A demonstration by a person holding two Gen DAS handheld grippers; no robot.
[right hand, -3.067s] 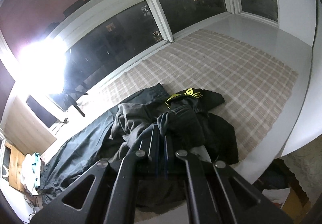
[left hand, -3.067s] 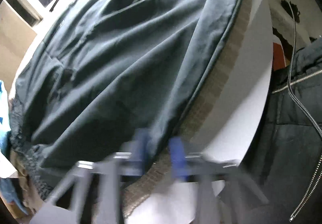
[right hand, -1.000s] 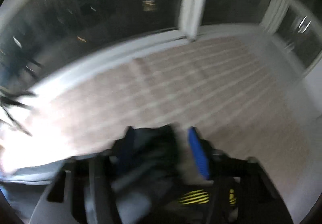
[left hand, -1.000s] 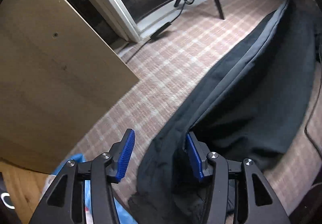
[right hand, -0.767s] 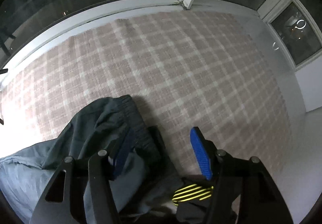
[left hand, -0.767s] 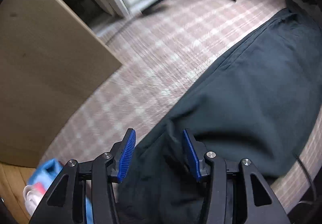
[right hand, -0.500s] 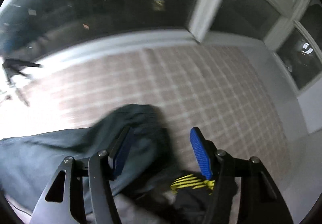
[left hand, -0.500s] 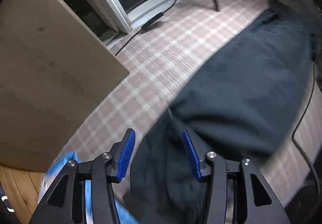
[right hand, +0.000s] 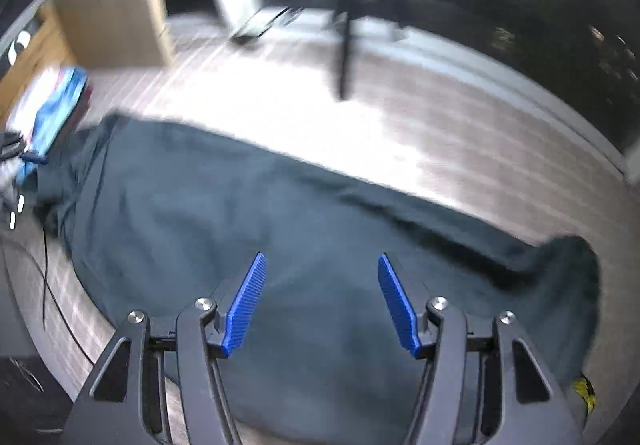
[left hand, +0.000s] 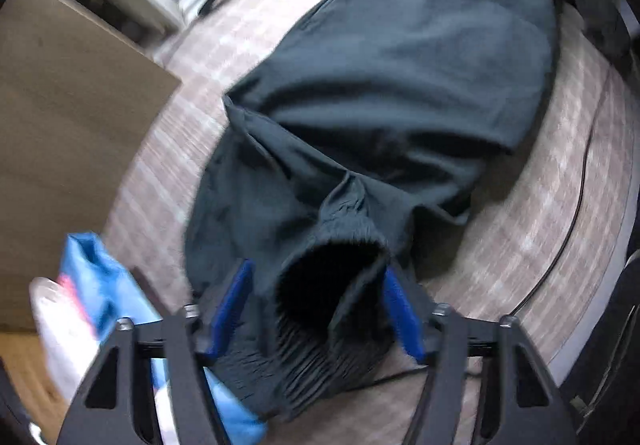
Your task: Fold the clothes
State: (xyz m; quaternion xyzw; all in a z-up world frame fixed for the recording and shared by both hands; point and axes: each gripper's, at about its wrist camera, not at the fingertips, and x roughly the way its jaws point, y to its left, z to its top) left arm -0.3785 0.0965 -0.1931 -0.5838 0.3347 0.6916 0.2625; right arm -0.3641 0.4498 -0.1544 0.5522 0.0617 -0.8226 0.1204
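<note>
Dark grey trousers (left hand: pixel 400 77) lie stretched across the checked cloth (left hand: pixel 532 229) on the table. In the left wrist view a ribbed leg cuff (left hand: pixel 332 277) gapes open between the blue pads of my left gripper (left hand: pixel 320 309), which is open and not closed on it. In the right wrist view the same trousers (right hand: pixel 248 229) spread flat from left to right, and my right gripper (right hand: pixel 320 301) hovers open above their middle, holding nothing. The view is blurred by motion.
A blue and white bundle (left hand: pixel 92 285) lies at the left beside the cuff; it also shows in the right wrist view (right hand: pixel 48 113). A black cable (left hand: pixel 568 213) runs along the right edge. A wooden panel (left hand: pixel 60 117) stands left. A tripod leg (right hand: pixel 344 57) stands by the window.
Both grippers, shut 3.1 s ago, have opened. The left one moved down over the leg cuff, which now sits between its pads. The right one swung left, from the heap to the spread trousers.
</note>
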